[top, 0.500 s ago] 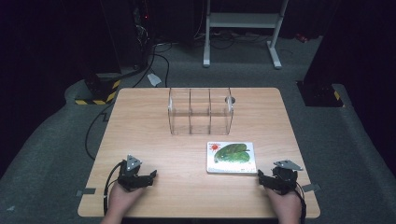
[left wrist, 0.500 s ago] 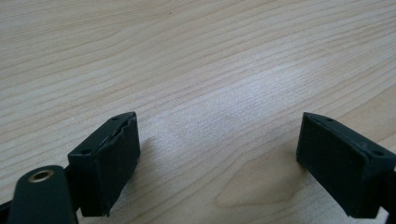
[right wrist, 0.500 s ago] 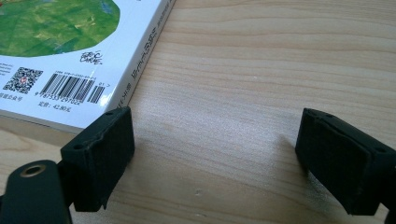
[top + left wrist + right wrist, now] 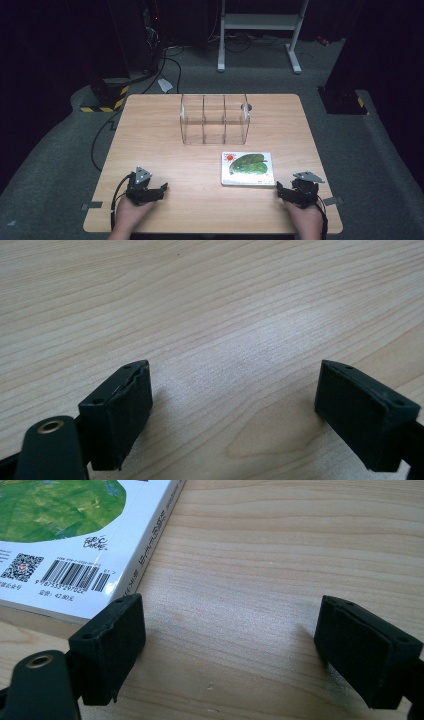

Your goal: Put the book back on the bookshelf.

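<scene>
Wooden table (image 4: 165, 145), light grain, rectangular, set on grey carpet with dark surroundings beyond its far edge. Clear plastic organizer (image 4: 214, 119) stands upright toward the far middle of the table; two inner walls split it into three compartments, all open at top, contents not discernible from the high view. Small dark round spot on the tabletop just at the organizer's far right corner; cannot tell what it is. Book (image 4: 248, 168) lies flat, cover up, nearer than the organizer and a little right of centre, apart from it; white cover with a large green leaf shape and a small red mark at one corner. In the right gripper view the book (image 4: 75, 535) fills the upper left, showing barcode, QR code and printed spine text; its corner sits just beside the left-hand jaw, contact not certain. Left gripper (image 4: 146, 189) rests low on the table near the near-left edge, held in a hand, grey plate on top, cable trailing off the left side. In its own view the left gripper (image 4: 232, 405) has jaws spread wide, bare wood between, nothing held. Right gripper (image 4: 298, 192) sits near the near-right corner, close to the book. Its own view shows the right gripper (image 4: 230, 645) with jaws wide apart, empty.
</scene>
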A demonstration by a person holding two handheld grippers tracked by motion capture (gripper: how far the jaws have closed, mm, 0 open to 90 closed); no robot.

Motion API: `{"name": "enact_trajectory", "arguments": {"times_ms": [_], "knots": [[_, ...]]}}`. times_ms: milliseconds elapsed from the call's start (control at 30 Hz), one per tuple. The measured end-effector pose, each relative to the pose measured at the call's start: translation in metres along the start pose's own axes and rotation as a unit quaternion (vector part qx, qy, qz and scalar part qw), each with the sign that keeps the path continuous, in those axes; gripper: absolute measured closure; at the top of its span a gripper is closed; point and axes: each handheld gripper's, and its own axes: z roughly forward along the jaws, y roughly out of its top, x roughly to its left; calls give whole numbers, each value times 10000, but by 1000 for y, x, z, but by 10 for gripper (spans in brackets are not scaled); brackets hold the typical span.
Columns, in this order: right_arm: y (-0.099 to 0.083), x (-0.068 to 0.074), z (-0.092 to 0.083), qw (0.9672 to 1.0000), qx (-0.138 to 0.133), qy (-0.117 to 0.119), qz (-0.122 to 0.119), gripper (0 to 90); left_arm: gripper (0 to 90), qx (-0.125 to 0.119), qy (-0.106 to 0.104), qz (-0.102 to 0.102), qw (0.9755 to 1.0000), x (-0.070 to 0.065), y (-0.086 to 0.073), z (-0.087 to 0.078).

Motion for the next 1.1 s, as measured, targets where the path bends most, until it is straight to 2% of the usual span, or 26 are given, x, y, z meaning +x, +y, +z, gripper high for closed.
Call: {"name": "enact_trajectory", "arguments": {"times_ms": [200, 333, 400, 467, 500, 533, 567, 667, 700, 833, 900, 967, 1100], "knots": [[1, 0, -1, 9999, 23, 101, -54, 146, 142, 56, -22, 22, 10000, 1, 1, 0], [1, 2, -3, 9997, -87, 108, -218, 155, 149, 101, -29, -9, 9999, 2, 2, -1], [2, 3, -6, 9995, -168, 168, -205, 170, 151, 137, -22, -25, 9999, 3, 3, -2], [5, 4, -10, 9991, -316, 185, -232, 183, 151, 71, -8, -86, 9999, 3, 4, -4], [6, 4, -11, 9990, -348, 218, -177, 188, 151, -30, -31, -194, 9998, 4, 6, -8], [6, 4, -11, 9990, -348, 218, -177, 188, 151, -30, -31, -194, 9998, 4, 6, -8], [8, 6, -13, 9986, -430, 246, -191, 206, 151, -150, -63, -258, 9995, 4, 9, -11], [10, 7, -14, 9984, -439, 304, -205, 214, 152, -232, -101, -256, 9994, 2, 13, -12], [11, 8, -17, 9980, -474, 395, -111, 224, 151, -264, -139, -231, 9993, -1, 14, -12], [16, 13, -20, 9975, -513, 469, -116, 235, 151, -271, -245, -185, 9992, -3, 13, -13], [19, 16, -19, 9977, -500, 445, -144, 234, 151, -295, -276, -133, 9991, -3, 14, -14], [23, 17, -17, 9976, -515, 429, -196, 233, 151, -326, -314, -171, 9988, -4, 15, -15], [32, 19, -15, 9976, -509, 461, -94, 225, 151, -349, -392, -200, 9984, -5, 17, -14]]}}
